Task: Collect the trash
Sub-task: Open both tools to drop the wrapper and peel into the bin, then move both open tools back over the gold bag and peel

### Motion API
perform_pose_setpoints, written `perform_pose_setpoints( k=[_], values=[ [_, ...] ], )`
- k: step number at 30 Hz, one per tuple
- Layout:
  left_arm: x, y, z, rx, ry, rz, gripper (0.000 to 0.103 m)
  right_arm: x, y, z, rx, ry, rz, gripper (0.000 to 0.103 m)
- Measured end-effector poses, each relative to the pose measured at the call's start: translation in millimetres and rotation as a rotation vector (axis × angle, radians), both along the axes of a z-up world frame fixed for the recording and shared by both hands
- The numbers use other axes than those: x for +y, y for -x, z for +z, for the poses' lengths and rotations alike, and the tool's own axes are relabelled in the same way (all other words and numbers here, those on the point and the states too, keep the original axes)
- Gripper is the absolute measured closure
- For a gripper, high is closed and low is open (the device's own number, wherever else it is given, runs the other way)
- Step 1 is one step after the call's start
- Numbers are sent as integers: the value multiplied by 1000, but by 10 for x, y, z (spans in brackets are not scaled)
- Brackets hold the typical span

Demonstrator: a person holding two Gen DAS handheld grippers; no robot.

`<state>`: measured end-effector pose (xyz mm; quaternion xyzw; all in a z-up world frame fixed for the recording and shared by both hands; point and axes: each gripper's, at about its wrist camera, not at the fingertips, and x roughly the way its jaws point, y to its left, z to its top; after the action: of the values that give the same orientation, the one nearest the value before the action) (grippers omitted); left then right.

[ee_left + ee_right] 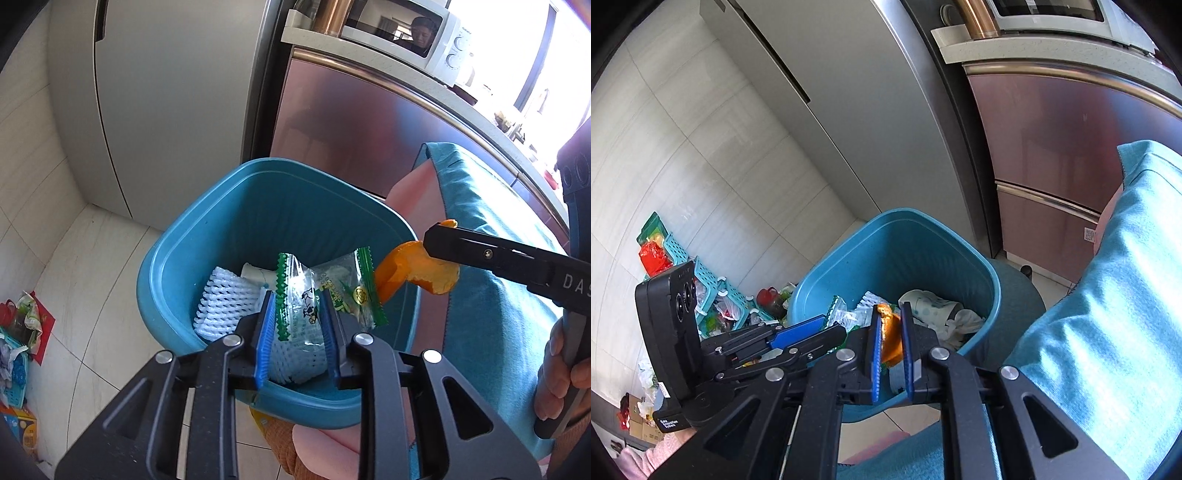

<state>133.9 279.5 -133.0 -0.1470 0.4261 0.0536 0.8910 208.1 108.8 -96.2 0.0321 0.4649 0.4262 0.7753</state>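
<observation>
The blue bin [207,236] stands on the tiled floor [74,258], in front of the grey refrigerator [166,92], and everything else is placed around it. The left gripper [297,314] is over the near side of the bin, and its blue pads [265,332] are closed on a clear wrapper with green edges [297,295], which hangs above the inside of the bin. A second wrapper of the same kind [354,291] sits just beside it, toward the right wall of the bin; I cannot tell if the jaws also catch this one. Under them, at the bottom of the bin, lies a white foam net [221,306], and behind it a white paper cup [258,273] on its side. The right gripper [889,332] is over the right rim of the bin, and its jaws are closed on a piece of orange peel [417,269], which curls down from the fingertips above the rim. In the right wrist view the peel is pressed between the two blue pads [875,354], with the cup and some crumpled white paper [964,321] in the bin behind it. To the right of the bin there is a teal cloth [491,295]. To the left of the bin, well apart, teal plastic baskets [713,288] with colourful packages lie on the floor.
</observation>
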Motion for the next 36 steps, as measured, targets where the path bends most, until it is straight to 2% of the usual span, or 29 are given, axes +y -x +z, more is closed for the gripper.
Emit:
perform_pose_setpoints(
  k=[11,15,21,23,26,29,36],
  values=[
    [-48,8,-9,-21,5,1,77,-87,-6,-17,14,-21,-24,88],
    [-102,122,108,-64,1,-27,75,-176,23,6,9,-31,-32,88],
    [-284,315,384,-159,-4,-88,64,-384,169,159,-36,-58,-35,79],
    [-382,370,479,-191,-3,-115,59,-502,248,240,-63,-72,-43,72],
    [-552,441,594,-233,3,-166,50,-743,383,356,-105,-91,-64,71],
    [-787,478,681,-265,17,-232,48,-1024,513,467,-147,-99,-97,66],
    [-1534,441,757,-288,48,-417,47,-1937,759,626,-209,-104,-251,66]
  ],
)
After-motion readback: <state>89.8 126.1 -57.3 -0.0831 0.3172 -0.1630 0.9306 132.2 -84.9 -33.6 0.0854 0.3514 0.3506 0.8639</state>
